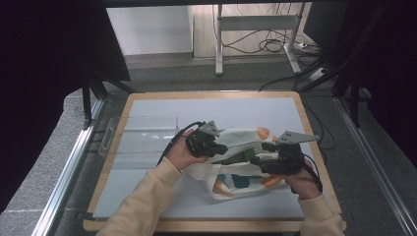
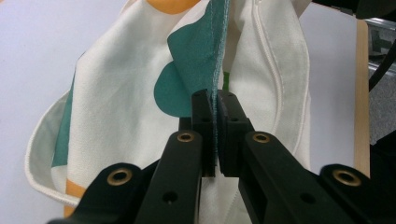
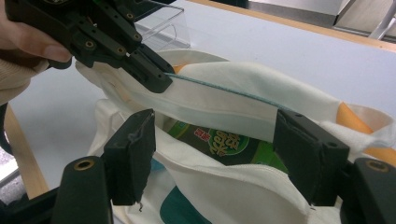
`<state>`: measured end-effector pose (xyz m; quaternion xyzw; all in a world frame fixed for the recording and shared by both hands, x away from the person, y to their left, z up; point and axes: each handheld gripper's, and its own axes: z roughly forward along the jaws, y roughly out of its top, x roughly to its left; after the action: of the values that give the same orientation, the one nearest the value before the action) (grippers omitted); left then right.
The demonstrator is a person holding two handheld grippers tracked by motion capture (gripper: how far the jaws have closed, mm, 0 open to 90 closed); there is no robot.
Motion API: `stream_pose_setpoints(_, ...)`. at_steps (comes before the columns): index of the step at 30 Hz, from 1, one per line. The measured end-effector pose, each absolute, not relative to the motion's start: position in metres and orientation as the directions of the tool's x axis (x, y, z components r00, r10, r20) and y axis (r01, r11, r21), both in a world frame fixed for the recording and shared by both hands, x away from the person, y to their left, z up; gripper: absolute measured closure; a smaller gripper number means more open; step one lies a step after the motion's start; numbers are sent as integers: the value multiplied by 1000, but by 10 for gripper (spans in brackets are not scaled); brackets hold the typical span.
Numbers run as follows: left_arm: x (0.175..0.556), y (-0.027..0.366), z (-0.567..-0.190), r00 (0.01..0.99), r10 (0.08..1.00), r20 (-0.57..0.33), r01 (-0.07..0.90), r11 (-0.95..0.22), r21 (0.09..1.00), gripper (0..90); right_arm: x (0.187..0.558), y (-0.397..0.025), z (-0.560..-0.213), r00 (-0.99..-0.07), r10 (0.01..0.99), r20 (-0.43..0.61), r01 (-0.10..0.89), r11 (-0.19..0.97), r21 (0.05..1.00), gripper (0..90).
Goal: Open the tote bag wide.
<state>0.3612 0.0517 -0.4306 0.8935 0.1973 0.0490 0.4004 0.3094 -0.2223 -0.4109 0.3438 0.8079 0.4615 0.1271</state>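
Observation:
A cream tote bag [image 1: 240, 134] with teal and orange shapes lies at the middle of the table. My left gripper [image 1: 222, 147] is shut on the bag's teal-stitched upper rim [image 2: 215, 56] and holds it up, so the mouth gapes. Inside the bag lies a green printed packet [image 3: 215, 141]. My right gripper [image 3: 217, 140] stands open at the mouth, one pad [image 3: 133, 154] on either side of the opening over the near lip, touching nothing that I can see. In the right gripper view the left gripper [image 3: 161, 77] pinches the rim at the upper left.
A clear plastic tray [image 1: 133, 140] sits on the blue-grey mat [image 1: 246, 105] left of the bag, close behind the left hand. The wooden table edge [image 1: 314, 142] runs just right of the right gripper. Cables and a desk frame lie on the floor beyond.

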Motion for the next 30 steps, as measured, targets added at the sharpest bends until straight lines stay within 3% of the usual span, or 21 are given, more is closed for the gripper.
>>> stream_pose_setpoints(22,365,51,-429,911,405,-77,328,-599,731,879,307,-186,-425,-810,581,80,410,462,786,326)
stream_pose_setpoints(30,365,52,-429,910,408,-77,331,-602,726,878,307,-174,-438,-834,551,26,391,558,732,426)
